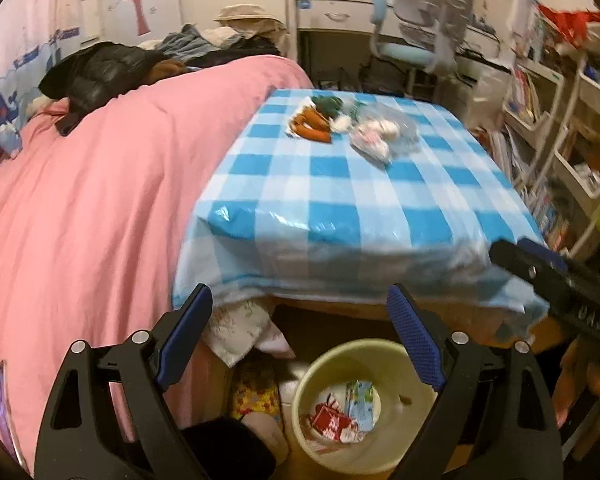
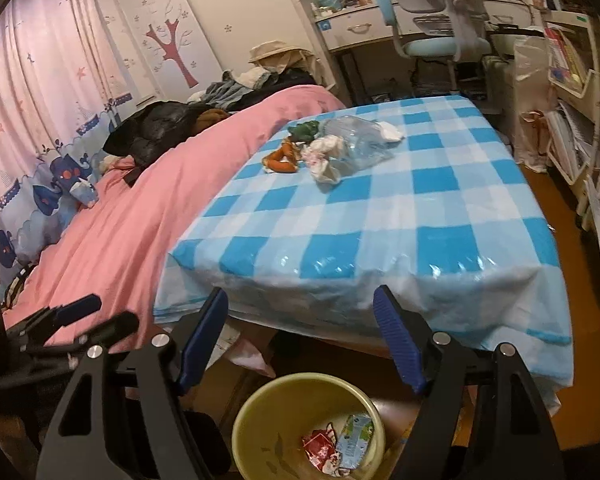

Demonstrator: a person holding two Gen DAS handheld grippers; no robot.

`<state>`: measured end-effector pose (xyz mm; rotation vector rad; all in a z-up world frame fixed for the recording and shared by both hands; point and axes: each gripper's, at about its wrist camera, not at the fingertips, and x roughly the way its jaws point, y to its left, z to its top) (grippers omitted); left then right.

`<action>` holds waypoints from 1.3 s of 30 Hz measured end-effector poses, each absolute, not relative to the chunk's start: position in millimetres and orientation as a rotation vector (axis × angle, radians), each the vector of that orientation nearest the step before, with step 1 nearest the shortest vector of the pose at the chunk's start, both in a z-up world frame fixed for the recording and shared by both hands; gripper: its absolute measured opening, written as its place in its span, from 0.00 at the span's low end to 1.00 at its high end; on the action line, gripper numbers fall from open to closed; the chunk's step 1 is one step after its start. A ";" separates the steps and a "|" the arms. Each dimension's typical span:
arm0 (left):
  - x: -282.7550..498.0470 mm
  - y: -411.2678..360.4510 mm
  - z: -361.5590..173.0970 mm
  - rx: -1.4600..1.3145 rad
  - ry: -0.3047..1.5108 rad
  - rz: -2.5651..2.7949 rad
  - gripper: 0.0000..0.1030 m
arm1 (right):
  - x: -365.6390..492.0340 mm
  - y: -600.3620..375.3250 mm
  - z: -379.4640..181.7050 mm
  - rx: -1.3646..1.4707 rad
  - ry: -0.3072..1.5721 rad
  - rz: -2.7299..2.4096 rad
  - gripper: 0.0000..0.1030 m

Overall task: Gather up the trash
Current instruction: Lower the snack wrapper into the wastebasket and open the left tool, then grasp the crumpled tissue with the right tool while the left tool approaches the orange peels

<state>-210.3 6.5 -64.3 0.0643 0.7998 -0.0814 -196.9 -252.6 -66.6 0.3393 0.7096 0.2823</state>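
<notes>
On the blue checked tablecloth (image 2: 420, 208) lies a heap of trash: a crushed clear plastic bottle (image 2: 356, 140), crumpled paper (image 2: 324, 156), orange carrot-like pieces (image 2: 280, 162) and something green (image 2: 304, 130). The left wrist view shows the same heap far off, with the carrot pieces (image 1: 310, 124) and the crumpled paper (image 1: 372, 142). A pale yellow bin (image 2: 260, 396) stands on the floor below the table's near edge, holding a red wrapper (image 1: 332, 424) and a small carton (image 2: 354, 442). My left gripper (image 1: 300, 290) hangs open and empty above the bin (image 1: 312, 376). My right gripper (image 2: 300, 292) is also open and empty.
A bed with a pink duvet (image 1: 80, 208) lies along the table's left side, with clothes (image 1: 100, 72) piled at its far end. A desk chair (image 2: 440, 40) stands behind the table. Shelves (image 2: 580, 120) line the right wall over brown floor (image 2: 548, 200).
</notes>
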 end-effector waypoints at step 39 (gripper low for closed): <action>-54.0 37.8 -53.2 -0.076 0.840 0.008 0.85 | -33.9 -214.5 -67.3 0.226 0.842 0.370 0.61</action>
